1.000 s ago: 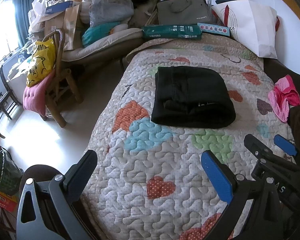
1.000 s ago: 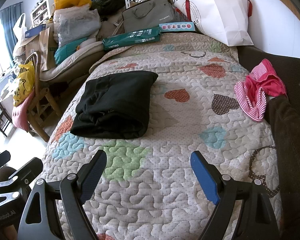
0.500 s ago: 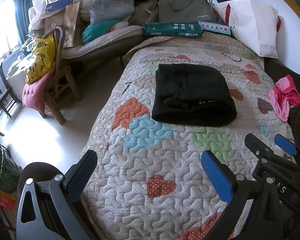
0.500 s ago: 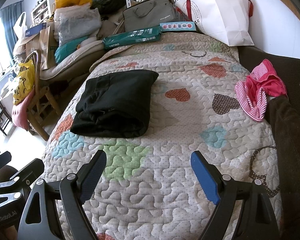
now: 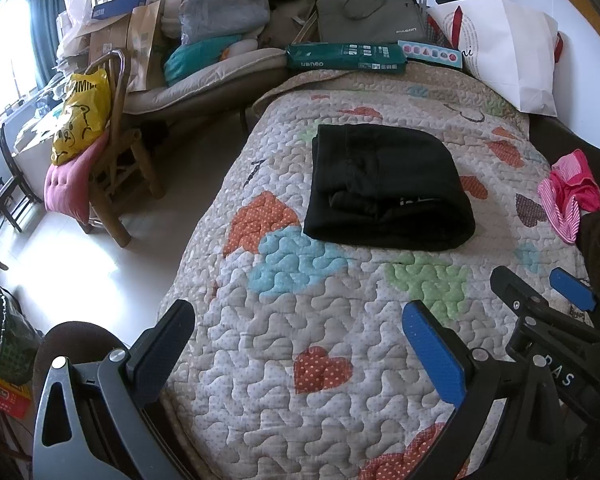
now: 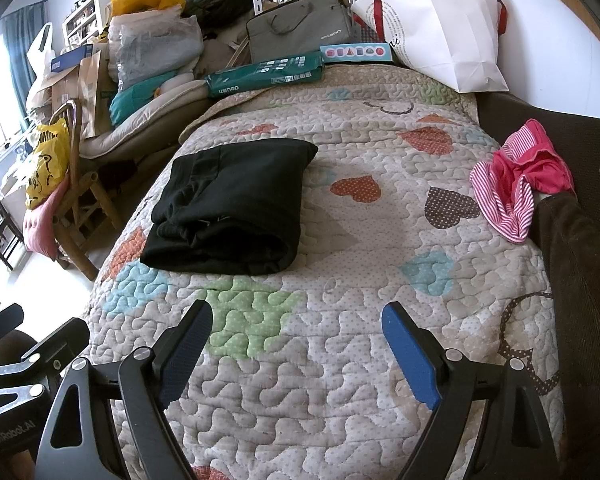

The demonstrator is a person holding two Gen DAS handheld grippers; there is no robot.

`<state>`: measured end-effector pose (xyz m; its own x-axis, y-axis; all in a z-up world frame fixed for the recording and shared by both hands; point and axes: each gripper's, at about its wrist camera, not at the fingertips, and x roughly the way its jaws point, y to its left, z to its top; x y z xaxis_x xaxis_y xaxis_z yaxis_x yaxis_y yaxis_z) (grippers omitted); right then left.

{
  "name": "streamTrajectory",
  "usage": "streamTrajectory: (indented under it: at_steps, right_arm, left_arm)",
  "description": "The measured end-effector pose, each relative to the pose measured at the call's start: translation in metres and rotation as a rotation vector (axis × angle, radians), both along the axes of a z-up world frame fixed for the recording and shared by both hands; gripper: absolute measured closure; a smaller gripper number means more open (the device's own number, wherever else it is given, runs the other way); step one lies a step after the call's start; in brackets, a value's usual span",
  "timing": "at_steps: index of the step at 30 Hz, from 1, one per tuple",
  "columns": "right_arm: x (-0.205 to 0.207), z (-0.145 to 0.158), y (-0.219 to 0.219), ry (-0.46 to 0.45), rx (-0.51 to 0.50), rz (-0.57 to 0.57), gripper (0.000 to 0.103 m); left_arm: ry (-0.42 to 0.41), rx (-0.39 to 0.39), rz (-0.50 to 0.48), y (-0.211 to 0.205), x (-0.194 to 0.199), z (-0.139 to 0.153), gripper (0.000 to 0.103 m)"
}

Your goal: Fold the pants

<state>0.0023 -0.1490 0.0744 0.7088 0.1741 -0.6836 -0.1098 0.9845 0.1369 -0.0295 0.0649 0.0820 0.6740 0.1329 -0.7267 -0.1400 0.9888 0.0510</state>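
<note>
The black pants (image 5: 384, 188) lie folded into a compact rectangle on the quilted heart-pattern bedspread (image 5: 300, 320), mid-bed; they also show in the right wrist view (image 6: 232, 208). My left gripper (image 5: 296, 344) is open and empty, held above the near end of the bed, well short of the pants. My right gripper (image 6: 296, 340) is open and empty, also over the near end, to the right of the left one. The right gripper shows at the right edge of the left wrist view (image 5: 540, 292).
A pink striped garment (image 6: 516, 188) lies at the bed's right edge by a dark brown armrest (image 6: 580, 280). A white bag (image 6: 440, 28), green box (image 6: 264, 76) and grey case (image 6: 300, 32) stand at the far end. A wooden chair (image 5: 116, 168) with a yellow bag stands left.
Both grippers drifted slightly; the views shifted a little. The pants have not moved and both grippers stay open.
</note>
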Motion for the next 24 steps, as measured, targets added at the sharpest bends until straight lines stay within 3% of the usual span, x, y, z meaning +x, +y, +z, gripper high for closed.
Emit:
streamTrajectory:
  at_steps: [24]
  right_arm:
    - [-0.004,-0.005,-0.002,-0.004,-0.029,0.022,0.011]
  left_arm:
    - [0.05,-0.05,0.027,0.016,0.005,-0.011,0.0]
